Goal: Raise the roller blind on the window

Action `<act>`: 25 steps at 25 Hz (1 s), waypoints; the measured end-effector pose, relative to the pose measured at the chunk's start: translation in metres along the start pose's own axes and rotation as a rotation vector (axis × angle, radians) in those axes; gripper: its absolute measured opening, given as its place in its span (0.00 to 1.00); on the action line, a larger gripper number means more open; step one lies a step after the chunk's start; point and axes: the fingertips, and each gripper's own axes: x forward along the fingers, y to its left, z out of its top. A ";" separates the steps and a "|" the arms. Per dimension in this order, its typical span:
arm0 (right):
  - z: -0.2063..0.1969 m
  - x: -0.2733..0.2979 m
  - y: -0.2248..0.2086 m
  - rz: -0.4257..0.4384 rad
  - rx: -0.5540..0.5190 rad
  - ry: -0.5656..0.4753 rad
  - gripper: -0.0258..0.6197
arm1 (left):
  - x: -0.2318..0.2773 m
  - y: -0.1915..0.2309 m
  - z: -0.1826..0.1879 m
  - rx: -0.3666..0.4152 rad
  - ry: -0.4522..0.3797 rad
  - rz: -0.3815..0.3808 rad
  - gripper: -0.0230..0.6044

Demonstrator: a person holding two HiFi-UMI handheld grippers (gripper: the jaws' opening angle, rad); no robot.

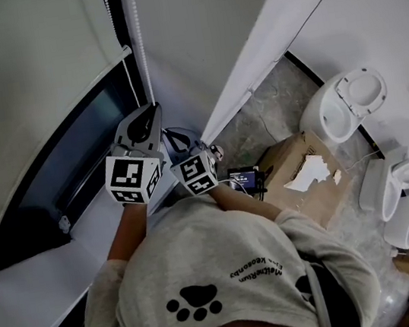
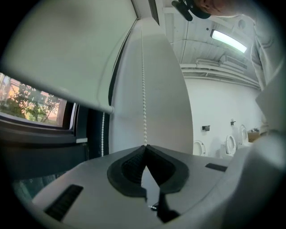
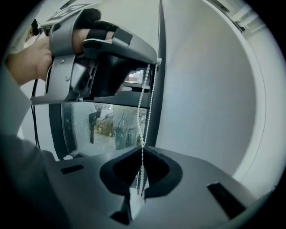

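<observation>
White walls [image 1: 365, 10], stone floor [image 1: 258, 112] w/ toilets [image 1: 349, 101] & cardboard box [image 1: 299, 175].

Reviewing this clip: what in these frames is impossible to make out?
- Top roller of the pale fabric roller blind: cut off by the upper edge in the head view and the left gripper view.
- Lower loop of the white bead chain: head view, hidden behind the left tongs and right tongs.
- Small dark device near the brown cardboard box: head view, too small to identify.
</observation>
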 end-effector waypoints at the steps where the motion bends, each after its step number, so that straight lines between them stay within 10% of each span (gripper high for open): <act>1: -0.001 0.000 0.000 0.000 -0.002 0.003 0.06 | 0.000 0.000 -0.006 -0.006 0.008 0.001 0.05; 8: -0.007 0.000 0.009 0.060 -0.033 0.044 0.06 | 0.001 0.008 -0.020 -0.030 0.024 0.008 0.05; 13: 0.023 -0.016 0.005 0.102 0.032 0.006 0.28 | 0.002 0.009 -0.020 -0.018 0.027 0.006 0.05; 25: 0.228 -0.086 -0.032 0.044 0.081 -0.379 0.19 | 0.000 0.006 -0.022 -0.040 0.007 0.000 0.05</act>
